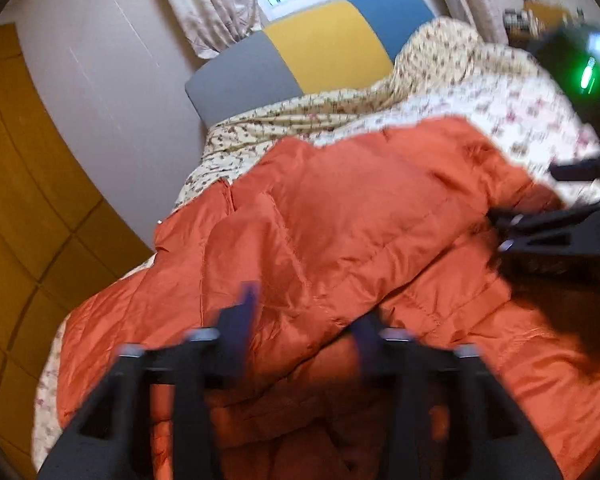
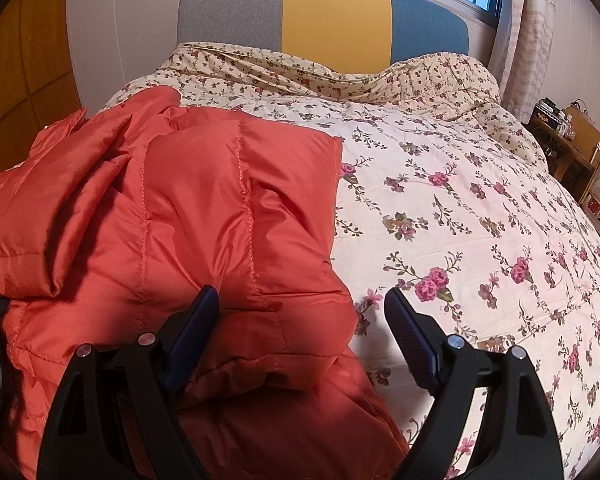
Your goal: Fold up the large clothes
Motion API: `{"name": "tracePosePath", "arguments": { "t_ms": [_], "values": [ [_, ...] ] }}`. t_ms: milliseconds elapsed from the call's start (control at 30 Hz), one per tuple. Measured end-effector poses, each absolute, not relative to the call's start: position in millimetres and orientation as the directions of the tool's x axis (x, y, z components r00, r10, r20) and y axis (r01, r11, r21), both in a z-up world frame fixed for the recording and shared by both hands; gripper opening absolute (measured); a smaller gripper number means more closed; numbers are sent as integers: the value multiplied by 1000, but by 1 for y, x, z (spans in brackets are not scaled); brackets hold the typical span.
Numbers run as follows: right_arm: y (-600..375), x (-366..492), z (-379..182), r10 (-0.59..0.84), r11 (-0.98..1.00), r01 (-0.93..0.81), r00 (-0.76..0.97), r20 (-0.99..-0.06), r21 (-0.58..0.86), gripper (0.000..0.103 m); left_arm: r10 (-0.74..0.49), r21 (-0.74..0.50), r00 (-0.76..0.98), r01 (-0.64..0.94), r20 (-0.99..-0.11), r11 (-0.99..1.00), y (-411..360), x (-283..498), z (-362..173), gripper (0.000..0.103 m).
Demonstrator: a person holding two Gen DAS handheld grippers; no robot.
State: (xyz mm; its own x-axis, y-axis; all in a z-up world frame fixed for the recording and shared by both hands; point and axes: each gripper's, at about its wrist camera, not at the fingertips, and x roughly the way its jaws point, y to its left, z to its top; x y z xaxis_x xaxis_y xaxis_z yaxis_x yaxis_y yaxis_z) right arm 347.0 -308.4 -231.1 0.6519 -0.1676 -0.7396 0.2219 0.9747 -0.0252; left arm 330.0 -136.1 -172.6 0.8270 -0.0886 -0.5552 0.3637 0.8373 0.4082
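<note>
Both jaws stand wide, holding nothing: left gripper [image 1: 304, 320] and right gripper [image 2: 300, 320] over the orange jacket [image 2: 204, 216] at the bed's [image 2: 480, 208] left edge. Pinch the near hem deep before folding; puffy cloth could slip.

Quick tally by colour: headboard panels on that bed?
Headboard panels, right wrist view:
Grey: 1
Yellow: 1
Blue: 1
Total: 3

one orange jacket [image 2: 204, 220], one floral quilt [image 2: 460, 208], two tools, one headboard [image 2: 332, 16].
</note>
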Motion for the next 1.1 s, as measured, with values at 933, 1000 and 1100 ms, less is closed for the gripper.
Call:
{"name": "tracePosePath", "arguments": {
  "t_ms": [933,1000,1100],
  "values": [
    [-306,347,-227,-219,969,230,642,-735,-88,89,33,17,827,-28,-561,999,59,326,-162,94],
    [-307,344,-222,-198,974,214,639,-743,-75,89,6,-5,834,-11,-552,1000,66,325,-157,94],
    [-308,325,-196,-139,983,183,712,-688,-9,88,1,-15,864,-10,-504,1000,73,316,-142,94]
  ]
}}
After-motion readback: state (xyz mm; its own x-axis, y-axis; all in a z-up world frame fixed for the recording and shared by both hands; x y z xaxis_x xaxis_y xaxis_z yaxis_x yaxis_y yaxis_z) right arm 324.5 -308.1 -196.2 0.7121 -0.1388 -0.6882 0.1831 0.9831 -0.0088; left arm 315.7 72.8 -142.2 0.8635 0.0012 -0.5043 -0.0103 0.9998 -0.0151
